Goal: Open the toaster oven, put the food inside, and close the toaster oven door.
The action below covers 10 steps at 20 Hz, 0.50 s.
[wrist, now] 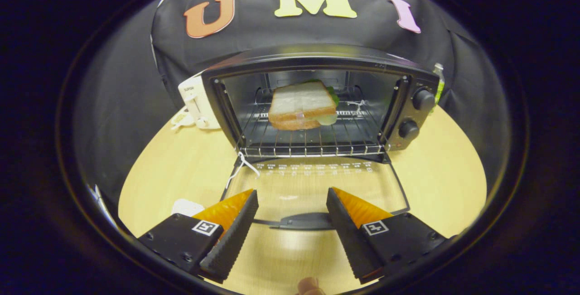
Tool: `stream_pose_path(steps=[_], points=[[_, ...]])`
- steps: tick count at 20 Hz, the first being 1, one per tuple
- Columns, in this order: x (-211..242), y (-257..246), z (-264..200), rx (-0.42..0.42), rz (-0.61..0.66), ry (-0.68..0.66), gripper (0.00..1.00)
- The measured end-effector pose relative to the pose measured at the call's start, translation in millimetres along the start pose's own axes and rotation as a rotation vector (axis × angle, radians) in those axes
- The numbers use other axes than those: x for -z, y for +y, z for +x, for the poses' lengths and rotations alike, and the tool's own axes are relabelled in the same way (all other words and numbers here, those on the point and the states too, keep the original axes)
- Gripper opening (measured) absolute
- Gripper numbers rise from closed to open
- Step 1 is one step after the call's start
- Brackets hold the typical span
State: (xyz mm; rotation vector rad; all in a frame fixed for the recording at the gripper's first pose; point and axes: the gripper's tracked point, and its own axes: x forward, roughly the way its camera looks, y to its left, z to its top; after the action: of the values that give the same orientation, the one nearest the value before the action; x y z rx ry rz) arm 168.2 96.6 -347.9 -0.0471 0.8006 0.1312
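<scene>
Resting on the rack inside the open toaster oven (317, 104), a sandwich (302, 105).
Nearer, the gripper (292, 202) spreads wide, empty, above the lowered door's handle (299, 221).

Behind the toaster oven (317, 104), at its nine o'clock, a white appliance (195, 100) half hidden; kind unclear. At its three o'clock, just the top of a bottle (437, 77) peeking past the body. Under the sandwich (301, 104), filling mostly covered by bread. Door glass (312, 186) print too small to read. Between the spread tongs (292, 218), door handle (301, 221) ends covered.
</scene>
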Motion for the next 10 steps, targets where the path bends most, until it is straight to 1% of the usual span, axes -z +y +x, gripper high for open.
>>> stream_pose_path(steps=[1,2,5,10], points=[[6.1,-5.3,-6.0,0.032,-0.024,-0.001,0.99],[12.3,-7.3,-10.0,0.044,-0.038,0.006,0.99],[30.8,-9.0,-15.6,0.042,-0.035,0.019,0.99],[49.2,-11.9,-7.9,0.030,-0.003,0.056,0.99]])
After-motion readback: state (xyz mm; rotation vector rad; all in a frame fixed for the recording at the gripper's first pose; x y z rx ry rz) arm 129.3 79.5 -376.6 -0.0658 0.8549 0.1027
